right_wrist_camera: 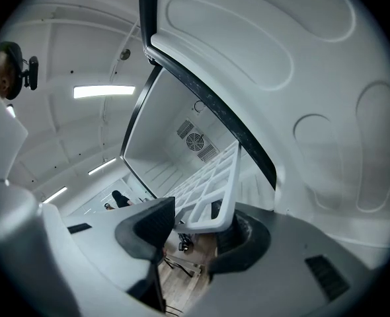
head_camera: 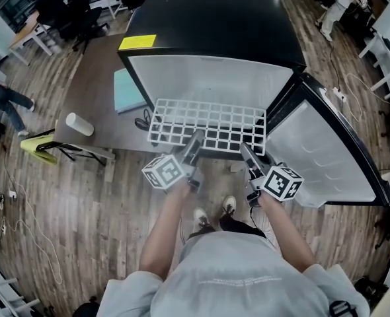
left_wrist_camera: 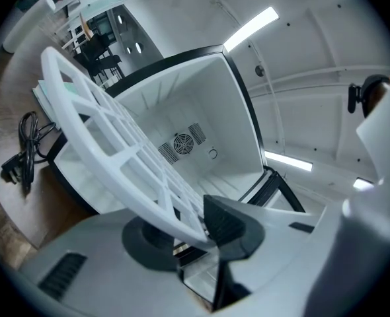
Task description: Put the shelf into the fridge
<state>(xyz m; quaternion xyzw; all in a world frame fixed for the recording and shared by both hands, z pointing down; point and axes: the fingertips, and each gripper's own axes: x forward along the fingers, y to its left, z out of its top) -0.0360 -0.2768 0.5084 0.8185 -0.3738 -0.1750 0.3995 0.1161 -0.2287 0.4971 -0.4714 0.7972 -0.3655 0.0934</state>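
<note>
I had both tools clamped on the near edge of the white grid shelf (head_camera: 205,125), one at each front corner. My left gripper (left_wrist_camera: 195,226) had its jaws closed on the shelf's rim, which ran slantwise between the pads. My right gripper (right_wrist_camera: 198,223) pinched the opposite corner, with the rim bar caught between its jaws. The shelf lay roughly level in front of the black fridge (head_camera: 215,18), its far edge at the mouth of the white compartment and most of the grid outside it. The fridge door (head_camera: 327,150) stood swung open to my right. A round fan grille (left_wrist_camera: 182,142) showed on the back wall inside. To the left of the fridge, a black cable (head_camera: 144,119) lay coiled on the brown tabletop (head_camera: 96,78), near a pale blue pad (head_camera: 127,90) and a white cylinder (head_camera: 79,124).
</note>
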